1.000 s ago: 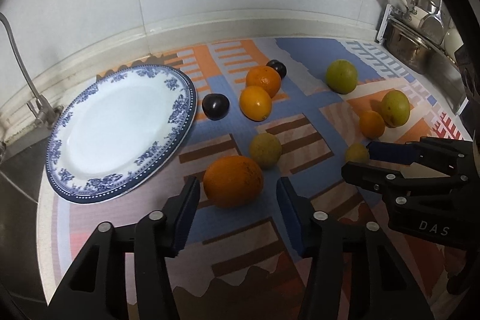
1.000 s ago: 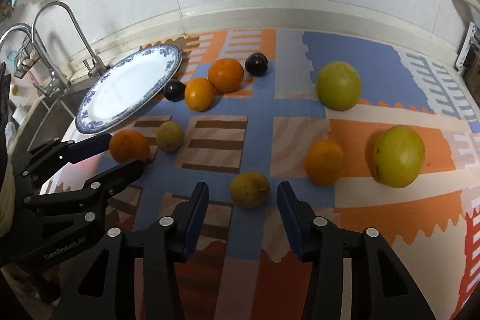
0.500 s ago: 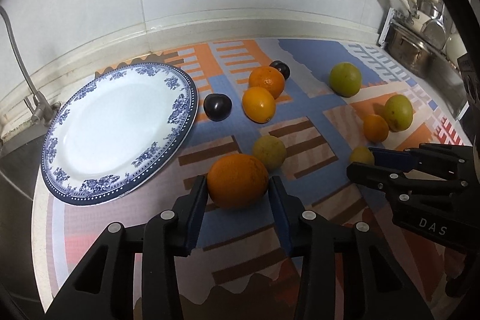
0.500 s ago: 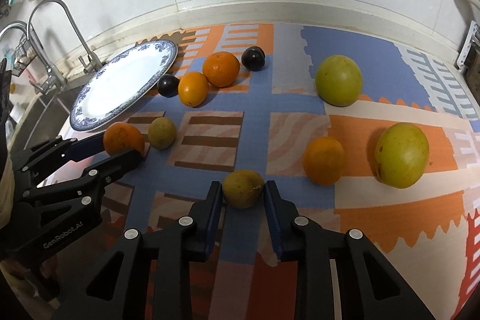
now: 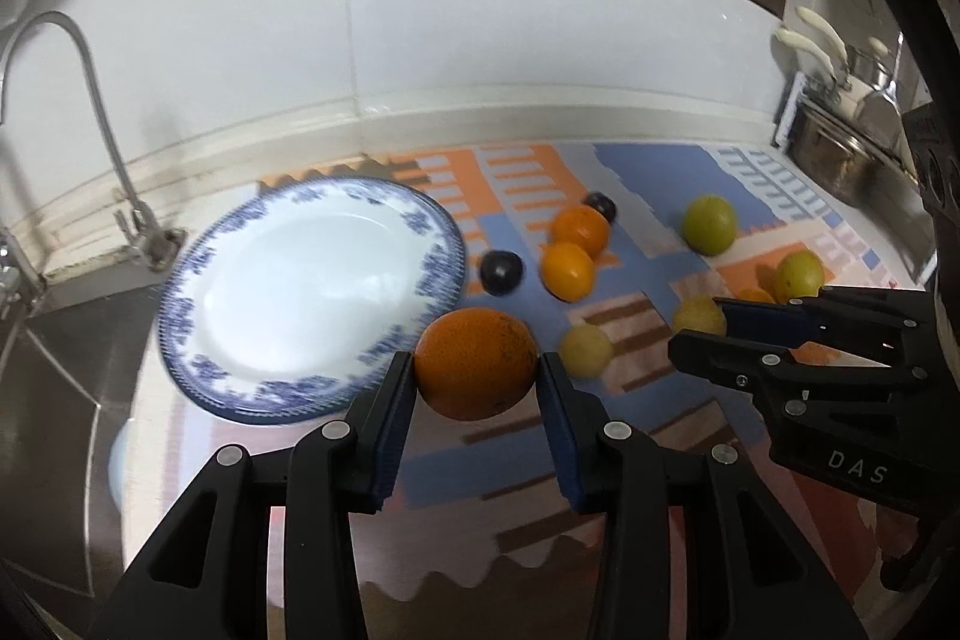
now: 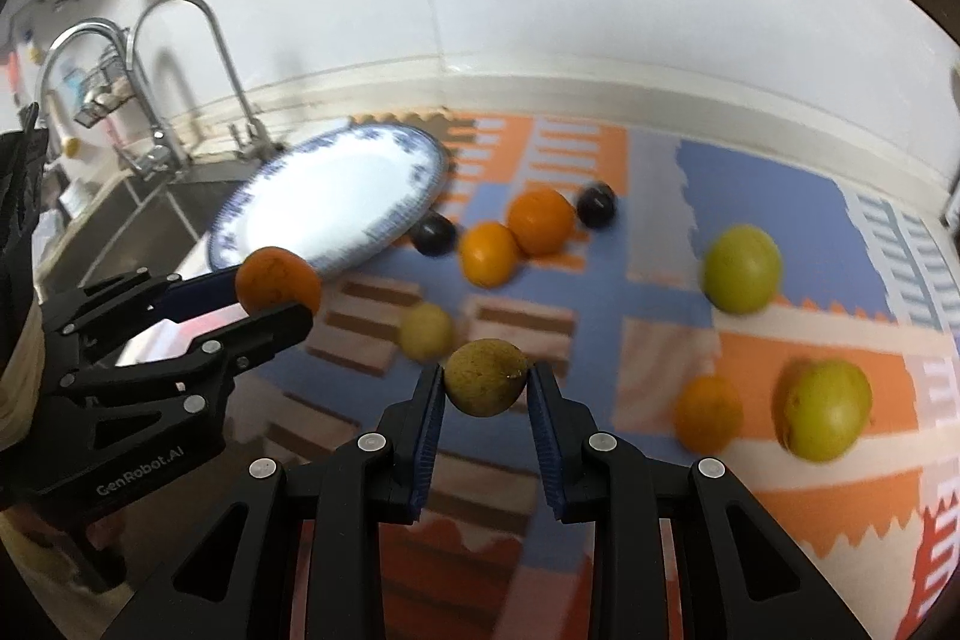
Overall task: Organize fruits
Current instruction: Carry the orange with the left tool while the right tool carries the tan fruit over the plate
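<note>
My left gripper [image 5: 477, 379] is shut on a large orange [image 5: 476, 363] and holds it just off the patterned mat, beside the near edge of the blue-and-white plate [image 5: 282, 280]. My right gripper [image 6: 485, 391] is shut on a small brownish-yellow fruit [image 6: 487, 383], also lifted off the mat. In the right wrist view the left gripper [image 6: 276, 298] with its orange [image 6: 277, 280] shows at the left. In the left wrist view the right gripper [image 5: 705, 325] shows at the right with the small fruit [image 5: 699, 316] between its fingers.
On the mat [image 6: 660, 232] lie two oranges [image 6: 540, 220], two dark plums [image 6: 432, 233], two green fruits [image 6: 742, 268], a small yellow fruit [image 6: 426, 331] and a small orange [image 6: 708, 412]. A sink with taps [image 6: 180, 58] is at the left; pots [image 5: 840, 136] stand at the right.
Both grippers closed on their fruits, the left on the large orange and the right on the small brownish-yellow fruit, then rose with them off the mat.
</note>
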Action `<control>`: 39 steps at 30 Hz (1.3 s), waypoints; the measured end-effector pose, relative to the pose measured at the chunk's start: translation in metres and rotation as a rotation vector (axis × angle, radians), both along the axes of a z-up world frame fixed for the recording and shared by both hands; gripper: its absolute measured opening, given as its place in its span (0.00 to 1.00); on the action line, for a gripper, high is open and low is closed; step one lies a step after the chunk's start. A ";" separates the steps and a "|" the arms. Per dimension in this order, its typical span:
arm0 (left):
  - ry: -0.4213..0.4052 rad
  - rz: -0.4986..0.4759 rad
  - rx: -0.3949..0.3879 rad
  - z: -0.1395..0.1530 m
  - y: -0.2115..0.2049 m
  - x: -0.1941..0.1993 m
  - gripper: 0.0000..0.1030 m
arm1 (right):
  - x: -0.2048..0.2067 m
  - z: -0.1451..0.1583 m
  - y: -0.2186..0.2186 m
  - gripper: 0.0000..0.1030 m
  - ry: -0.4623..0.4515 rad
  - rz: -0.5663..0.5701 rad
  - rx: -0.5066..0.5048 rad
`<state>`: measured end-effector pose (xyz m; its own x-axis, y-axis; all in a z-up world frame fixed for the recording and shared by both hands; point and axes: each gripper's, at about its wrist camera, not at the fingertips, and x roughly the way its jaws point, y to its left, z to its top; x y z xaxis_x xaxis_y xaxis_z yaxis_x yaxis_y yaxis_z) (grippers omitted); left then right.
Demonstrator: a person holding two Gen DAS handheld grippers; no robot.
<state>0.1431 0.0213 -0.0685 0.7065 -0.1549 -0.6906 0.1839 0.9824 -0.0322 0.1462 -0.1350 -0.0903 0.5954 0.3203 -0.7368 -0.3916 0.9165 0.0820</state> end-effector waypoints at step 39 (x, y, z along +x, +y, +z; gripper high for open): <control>0.109 0.183 0.052 -0.034 0.092 0.065 0.39 | 0.109 -0.030 0.131 0.29 0.100 0.230 -0.001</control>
<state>0.2083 0.1128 -0.1021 0.6399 0.0071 -0.7684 0.0000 1.0000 0.0093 0.2556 -0.0037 -0.1203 0.4312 0.4386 -0.7884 -0.5802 0.8040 0.1300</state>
